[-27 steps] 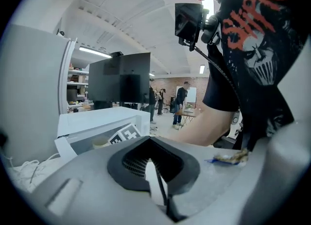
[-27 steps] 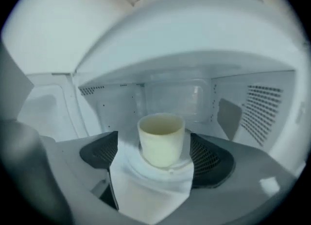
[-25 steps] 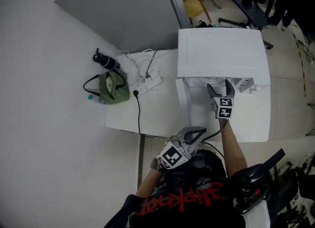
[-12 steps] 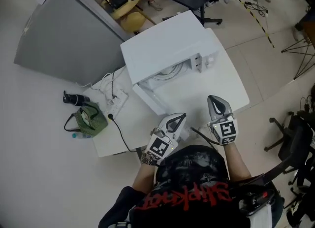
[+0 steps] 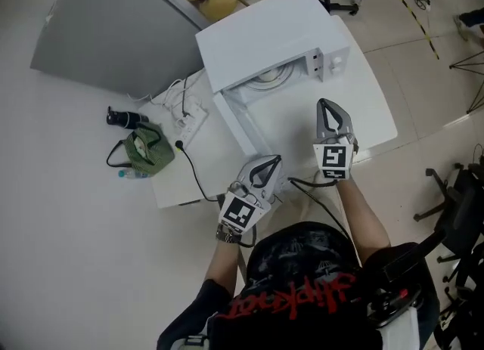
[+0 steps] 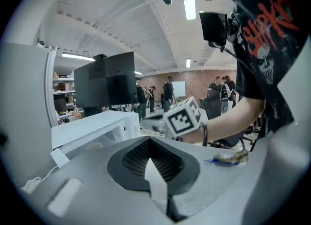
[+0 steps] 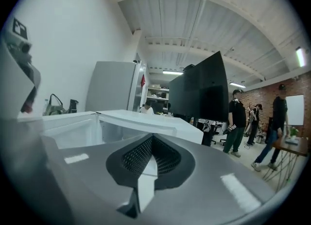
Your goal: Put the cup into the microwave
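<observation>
A white microwave (image 5: 268,27) stands on the white table (image 5: 370,114) with its door (image 5: 240,125) swung open toward me. A pale round shape (image 5: 268,78) shows in the opening; I cannot tell whether it is the cup or the turntable. My right gripper (image 5: 327,103) hovers over the table in front of the opening, shut and empty, its jaws (image 7: 148,163) meeting. My left gripper (image 5: 271,162) is near the table's front edge by the door's end, also shut with nothing in it (image 6: 151,161). The left gripper view shows the right gripper's marker cube (image 6: 183,117).
Left of the microwave lie a power strip (image 5: 193,123), a black cable (image 5: 193,175), a green bag (image 5: 144,152) and a black flask (image 5: 125,119). A grey panel (image 5: 106,31) stands behind. A large black monitor (image 7: 199,93) and people show far off.
My right gripper has come back out of the microwave opening, rising, and its jaws have gone from open to shut. The left gripper has shifted slightly forward. The head view has swung.
</observation>
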{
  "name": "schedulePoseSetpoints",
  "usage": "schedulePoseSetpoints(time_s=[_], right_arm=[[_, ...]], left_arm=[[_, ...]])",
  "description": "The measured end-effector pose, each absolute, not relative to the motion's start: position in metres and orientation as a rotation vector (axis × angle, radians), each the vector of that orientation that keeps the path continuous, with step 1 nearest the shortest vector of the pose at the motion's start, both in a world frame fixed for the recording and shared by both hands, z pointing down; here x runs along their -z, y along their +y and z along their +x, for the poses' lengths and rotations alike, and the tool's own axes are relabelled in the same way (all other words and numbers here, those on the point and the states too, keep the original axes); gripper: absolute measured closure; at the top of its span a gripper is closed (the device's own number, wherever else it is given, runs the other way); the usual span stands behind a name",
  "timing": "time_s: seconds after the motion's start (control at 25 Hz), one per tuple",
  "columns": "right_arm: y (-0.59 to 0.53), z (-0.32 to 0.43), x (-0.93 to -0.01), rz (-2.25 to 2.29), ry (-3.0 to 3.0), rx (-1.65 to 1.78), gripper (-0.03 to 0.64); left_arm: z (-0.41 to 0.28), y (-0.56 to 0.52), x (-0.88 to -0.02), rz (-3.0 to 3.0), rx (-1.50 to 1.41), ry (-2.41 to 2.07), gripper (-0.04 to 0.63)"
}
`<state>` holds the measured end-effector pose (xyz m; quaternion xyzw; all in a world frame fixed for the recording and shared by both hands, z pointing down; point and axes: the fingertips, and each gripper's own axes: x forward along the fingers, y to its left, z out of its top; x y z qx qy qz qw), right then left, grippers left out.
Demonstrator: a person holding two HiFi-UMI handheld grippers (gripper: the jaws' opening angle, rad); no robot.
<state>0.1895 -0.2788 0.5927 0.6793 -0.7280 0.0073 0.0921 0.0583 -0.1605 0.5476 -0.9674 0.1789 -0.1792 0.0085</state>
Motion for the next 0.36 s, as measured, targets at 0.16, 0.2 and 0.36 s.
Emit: schedulePoseSetpoints(time_s=[0.16,0.2,0.36], right_arm=[[-0.303,0.181,-0.619,1.992,-2.089,0.029,0.617],[-0.298,0.176,-0.617,1.982,-2.088,0.038,0.617],[-0.258,0.137,-0.583,1.99,-2.17,0.034,0.617]], left_arm=[[0.035,-0.148,-0.509,-3.072,0.415,0.719,0.592],[0.023,-0.144,-0.503,-3.103,0.38,0.76,0.592],[-0.038,-0.13,-0.488,-3.184,0.313,0.918,0.592]])
